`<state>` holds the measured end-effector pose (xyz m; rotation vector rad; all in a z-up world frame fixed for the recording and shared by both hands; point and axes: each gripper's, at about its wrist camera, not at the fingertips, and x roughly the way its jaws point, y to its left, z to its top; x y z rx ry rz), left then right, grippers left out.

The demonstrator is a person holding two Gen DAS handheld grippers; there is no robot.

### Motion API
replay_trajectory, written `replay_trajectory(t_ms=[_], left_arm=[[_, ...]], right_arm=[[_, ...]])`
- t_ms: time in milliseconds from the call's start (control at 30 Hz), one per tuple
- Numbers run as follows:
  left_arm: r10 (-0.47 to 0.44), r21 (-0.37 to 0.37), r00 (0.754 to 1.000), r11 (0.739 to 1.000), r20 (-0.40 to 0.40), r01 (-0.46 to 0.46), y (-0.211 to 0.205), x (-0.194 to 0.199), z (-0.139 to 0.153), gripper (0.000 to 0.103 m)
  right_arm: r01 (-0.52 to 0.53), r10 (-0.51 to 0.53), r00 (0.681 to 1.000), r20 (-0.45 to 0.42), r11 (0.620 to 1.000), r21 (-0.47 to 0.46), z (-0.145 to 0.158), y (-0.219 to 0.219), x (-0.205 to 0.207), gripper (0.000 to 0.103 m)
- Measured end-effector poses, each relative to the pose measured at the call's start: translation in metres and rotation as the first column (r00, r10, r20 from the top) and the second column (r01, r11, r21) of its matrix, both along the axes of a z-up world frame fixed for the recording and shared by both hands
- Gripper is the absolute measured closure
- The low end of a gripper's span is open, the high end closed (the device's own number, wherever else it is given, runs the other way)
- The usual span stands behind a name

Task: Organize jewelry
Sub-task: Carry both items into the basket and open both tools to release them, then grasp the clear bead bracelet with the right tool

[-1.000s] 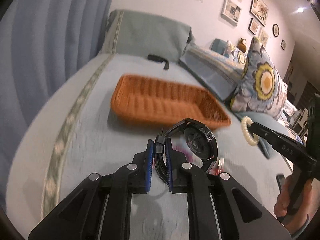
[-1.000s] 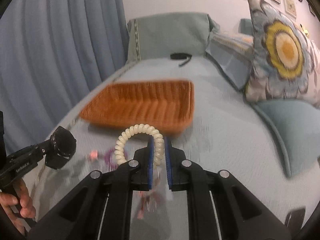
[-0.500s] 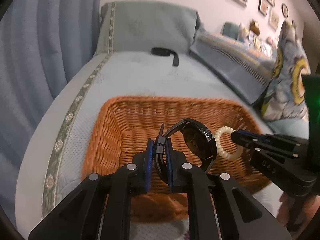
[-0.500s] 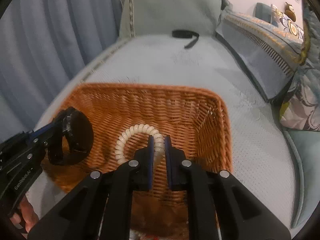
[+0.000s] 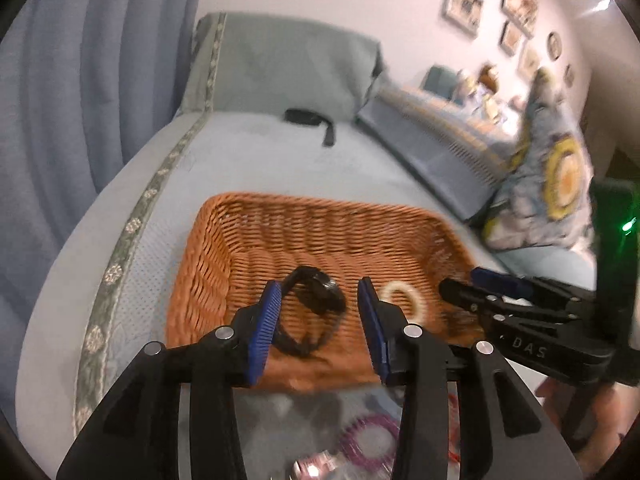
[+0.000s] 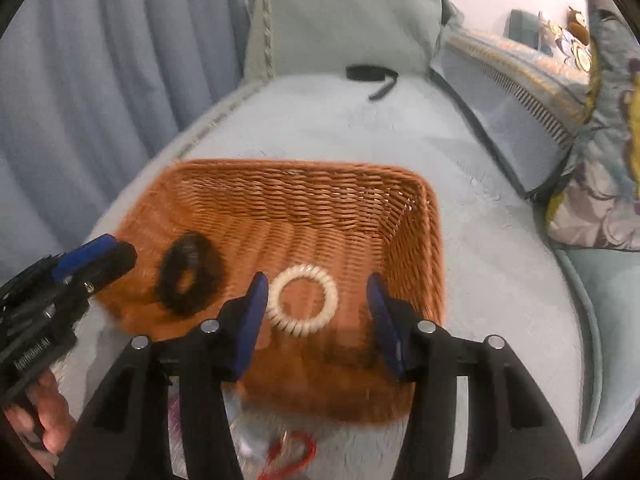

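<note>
Fingers (image 5: 276,312) just spread, freeing watch (image 5: 312,312); right wrist view: bracelet (image 6: 303,305) loose in basket (image 6: 304,200).

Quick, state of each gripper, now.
Left gripper: open, jaws just opened, black watch released.
Right gripper: open, jaws just opened, white bracelet released.

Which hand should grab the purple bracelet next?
Probably the left. The purple bracelet lies on the bed just under the left gripper, whose jaws have just opened, leaving the watch in the basket. The right wrist view shows no purple bracelet clearly.
</note>
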<state>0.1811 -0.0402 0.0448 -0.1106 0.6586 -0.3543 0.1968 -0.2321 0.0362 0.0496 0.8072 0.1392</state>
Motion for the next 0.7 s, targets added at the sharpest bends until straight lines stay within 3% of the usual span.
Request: replay_trajectory(t_ms=[200, 400, 633, 700], left_arm=[[-0.042, -0.041, 0.998, 0.998, 0.054, 0.044, 0.012, -0.070, 0.018, 0.063], [-0.029, -0.104, 0.999, 0.994, 0.039, 0.033, 0.030, -0.128, 0.004, 0.063], [-0.016, -0.175, 0.999, 0.984, -0.046, 0.008, 0.043, -0.134, -0.040, 0.063], [-0.023, -0.203, 0.997, 0.979, -0.080, 0.006, 0.046, -0.128, -0.052, 0.063]], right_arm=[[-0.040, 0.038, 0.997, 0.073, 0.998, 0.038, 0.016, -0.005, -0.074, 0.055], [-0.037, 0.029, 0.996, 0.087, 0.996, 0.084, 0.004, -0.015, -0.135, 0.055], [-0.038, 0.037, 0.999, 0.018, 0.996, 0.076, -0.043, -0.015, -0.156, 0.056], [-0.041, 0.040, 0.999, 0.008, 0.996, 0.081, -0.048, -0.016, -0.153, 0.061]])
